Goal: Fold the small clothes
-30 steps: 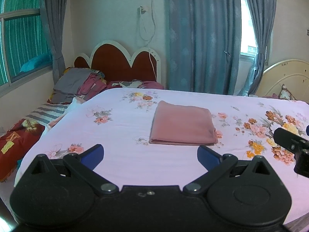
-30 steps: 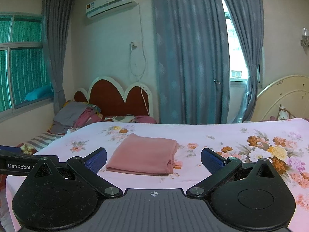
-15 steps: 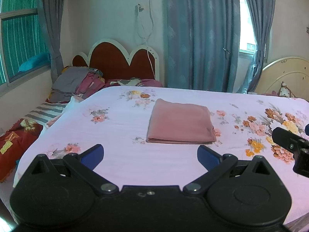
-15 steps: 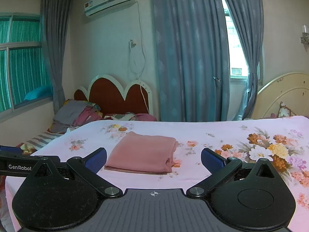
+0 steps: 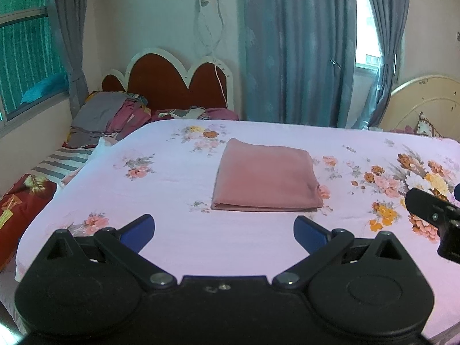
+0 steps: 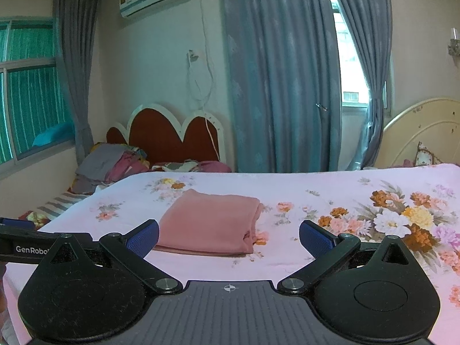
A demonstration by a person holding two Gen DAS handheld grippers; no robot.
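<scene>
A pink garment (image 5: 266, 176), folded into a flat rectangle, lies on the floral bedsheet (image 5: 172, 189) in the middle of the bed. My left gripper (image 5: 224, 231) hovers open just in front of its near edge, nothing between the blue pads. In the right wrist view the same folded garment (image 6: 210, 224) lies ahead and slightly left, and my right gripper (image 6: 229, 237) is open and empty, held back from it. Part of the right gripper (image 5: 437, 215) shows at the right edge of the left wrist view, and the left gripper's side (image 6: 31, 245) at the left edge of the right one.
A pile of clothes (image 5: 110, 118) sits at the far left by a red headboard (image 5: 172, 86). A striped cloth (image 5: 63, 162) and a red blanket (image 5: 20, 204) lie beside the bed's left edge. Curtains (image 5: 296, 49) hang behind; a cream headboard (image 5: 425, 100) stands far right.
Both grippers have drawn back and tilted slightly, so the folded garment sits a little farther away in view. The garment itself has not moved, and both grippers stay open.
</scene>
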